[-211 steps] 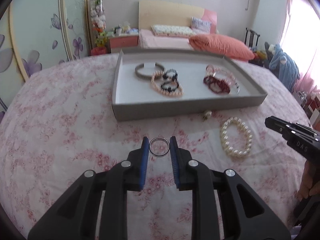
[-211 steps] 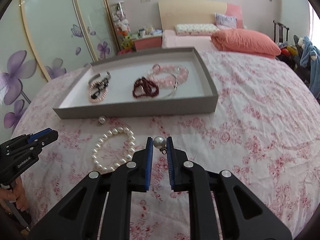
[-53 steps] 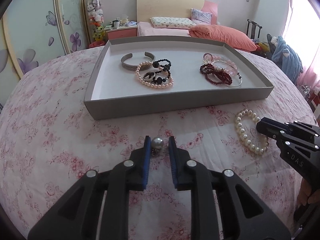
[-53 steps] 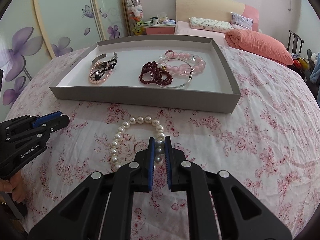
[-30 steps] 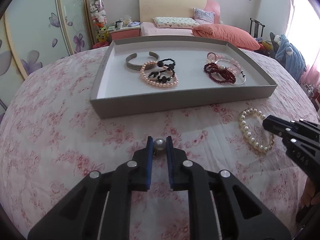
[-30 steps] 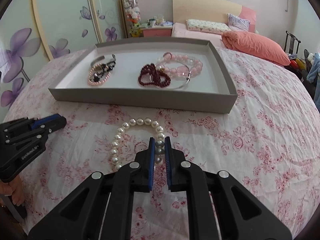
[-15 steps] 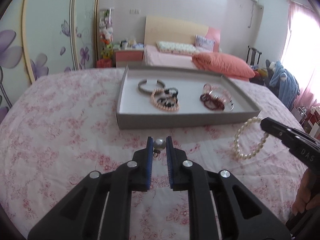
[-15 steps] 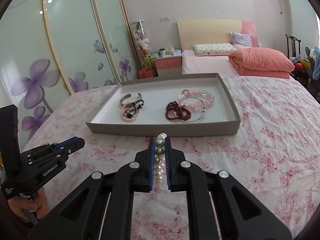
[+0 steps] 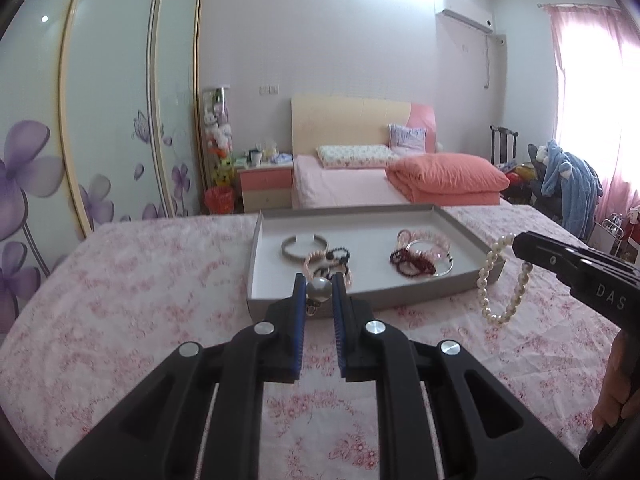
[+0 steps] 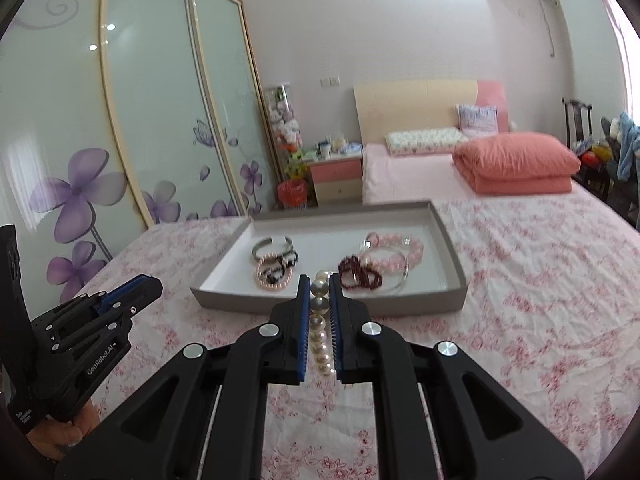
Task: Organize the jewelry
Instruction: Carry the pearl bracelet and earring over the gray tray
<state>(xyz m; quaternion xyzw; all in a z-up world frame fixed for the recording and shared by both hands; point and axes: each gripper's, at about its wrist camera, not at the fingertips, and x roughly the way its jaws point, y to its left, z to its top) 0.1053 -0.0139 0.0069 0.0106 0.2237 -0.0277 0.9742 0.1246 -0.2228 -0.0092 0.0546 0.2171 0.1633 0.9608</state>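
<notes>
My left gripper (image 9: 319, 285) is shut on a single pearl earring (image 9: 318, 289), held in the air in front of the grey tray (image 9: 360, 300). My right gripper (image 10: 319, 283) is shut on the white pearl bracelet (image 10: 319, 320); in the left wrist view the bracelet (image 9: 496, 280) hangs from it as a loop above the bedspread, at the tray's right end. The tray (image 10: 452, 248) holds a silver cuff (image 9: 304, 245), a pink pearl and black bead bracelet (image 9: 326, 260), dark red beads (image 9: 412, 262) and a pink bead bracelet (image 9: 424, 238).
The tray lies on a pink flowered bedspread (image 9: 140, 280). Beyond it stand a second bed with an orange quilt (image 9: 444, 178), a nightstand (image 9: 266, 184) and sliding wardrobe doors (image 9: 112, 120). The left gripper also shows in the right wrist view (image 10: 136, 284).
Both grippers have lifted off the bedspread with their pieces. The pearl bracelet now hangs free in the air. Both views have tilted up toward the room.
</notes>
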